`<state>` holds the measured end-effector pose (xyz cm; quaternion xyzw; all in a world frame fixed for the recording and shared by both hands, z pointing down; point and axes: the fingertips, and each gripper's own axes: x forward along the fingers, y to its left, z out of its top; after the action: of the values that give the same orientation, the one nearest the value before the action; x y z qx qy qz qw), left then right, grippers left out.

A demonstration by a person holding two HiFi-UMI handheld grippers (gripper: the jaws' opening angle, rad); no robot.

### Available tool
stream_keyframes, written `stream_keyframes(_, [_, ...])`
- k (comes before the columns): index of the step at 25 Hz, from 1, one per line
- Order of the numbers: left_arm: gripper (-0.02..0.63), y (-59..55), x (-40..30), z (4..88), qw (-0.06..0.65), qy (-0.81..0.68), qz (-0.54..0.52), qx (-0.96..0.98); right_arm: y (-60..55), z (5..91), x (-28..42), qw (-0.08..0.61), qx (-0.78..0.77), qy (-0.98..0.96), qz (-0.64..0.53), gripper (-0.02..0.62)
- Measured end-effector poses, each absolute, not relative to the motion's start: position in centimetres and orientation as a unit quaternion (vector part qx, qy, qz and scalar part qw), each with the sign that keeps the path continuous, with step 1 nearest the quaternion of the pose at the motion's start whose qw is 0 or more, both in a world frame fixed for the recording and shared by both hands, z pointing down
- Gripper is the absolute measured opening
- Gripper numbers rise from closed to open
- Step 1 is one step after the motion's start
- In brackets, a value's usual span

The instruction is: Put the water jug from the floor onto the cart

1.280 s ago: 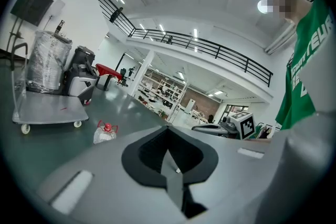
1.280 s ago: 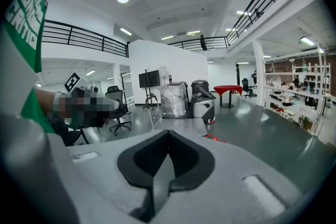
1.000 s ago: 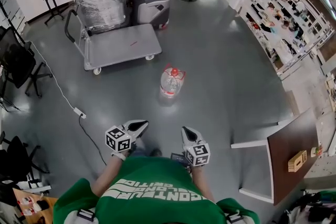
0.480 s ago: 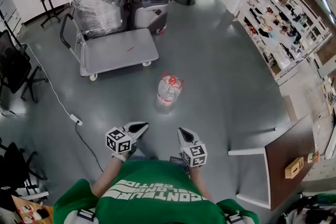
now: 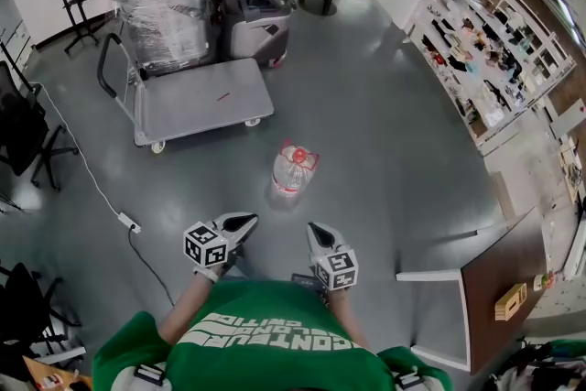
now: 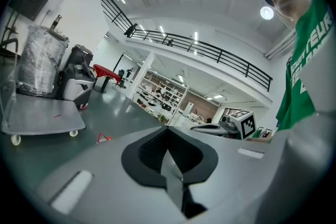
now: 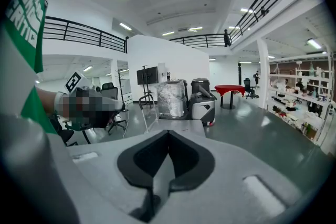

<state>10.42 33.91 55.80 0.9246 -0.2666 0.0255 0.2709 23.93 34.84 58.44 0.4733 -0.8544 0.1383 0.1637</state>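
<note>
Right, at far left we have a black office chair [image 5: 23, 119] and a white cable [image 5: 87, 169] trailing across the floor. Next comes the cart [image 5: 197, 101], with a plastic-wrapped bundle [image 5: 165, 9] just behind it. Our left claw [image 5: 245, 220] is pressed together on nothing. The water jug [image 5: 293, 169] stands upright on the floor, between the cart and us, with only grey floor before it. Our right claw [image 5: 316, 229] is likewise closed and empty. A brown tabletop [image 5: 508, 266] sits at far right.
</note>
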Motion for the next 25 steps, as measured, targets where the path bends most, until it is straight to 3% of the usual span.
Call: stream_keyframes(25, [0.012,21.8,2.9,57.1,0.29,-0.271,0.018,0.918,22.4,59.6,15.4,0.19,0.454,-0.859,0.14,-0.008])
